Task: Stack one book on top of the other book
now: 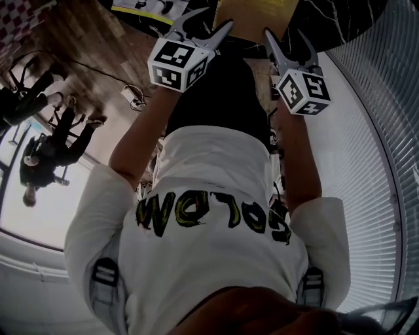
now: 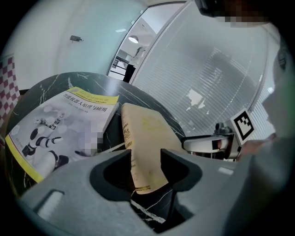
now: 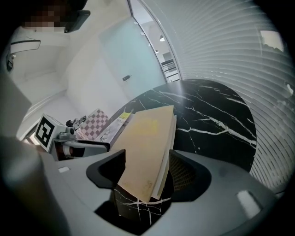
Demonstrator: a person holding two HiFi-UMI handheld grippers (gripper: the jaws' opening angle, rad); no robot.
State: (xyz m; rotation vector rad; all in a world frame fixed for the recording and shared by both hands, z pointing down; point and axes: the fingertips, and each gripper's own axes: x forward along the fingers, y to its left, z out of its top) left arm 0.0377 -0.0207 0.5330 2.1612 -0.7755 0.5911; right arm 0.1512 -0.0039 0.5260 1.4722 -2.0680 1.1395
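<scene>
A tan book (image 2: 147, 133) lies tilted on the round black marble table (image 3: 216, 124), its near end between both grippers. My left gripper (image 2: 145, 159) stands open around the near left corner at the spine. My right gripper (image 3: 147, 166) stands open around the near right corner at the page edge (image 3: 167, 152). Neither pair of pads visibly presses the cover. Left of it lies a white and yellow book (image 2: 60, 129) with a robot on its cover; whether the two books touch is unclear. In the head view both grippers (image 1: 203, 29) (image 1: 288, 42) flank the tan book (image 1: 252, 16) at the top.
A checkered board (image 3: 92, 123) lies at the table's far left. A glass wall with blinds (image 1: 373, 163) curves along the right. People (image 1: 39, 157) stand on the floor at the left, with cables (image 1: 134, 98) on the wooden floor near the table.
</scene>
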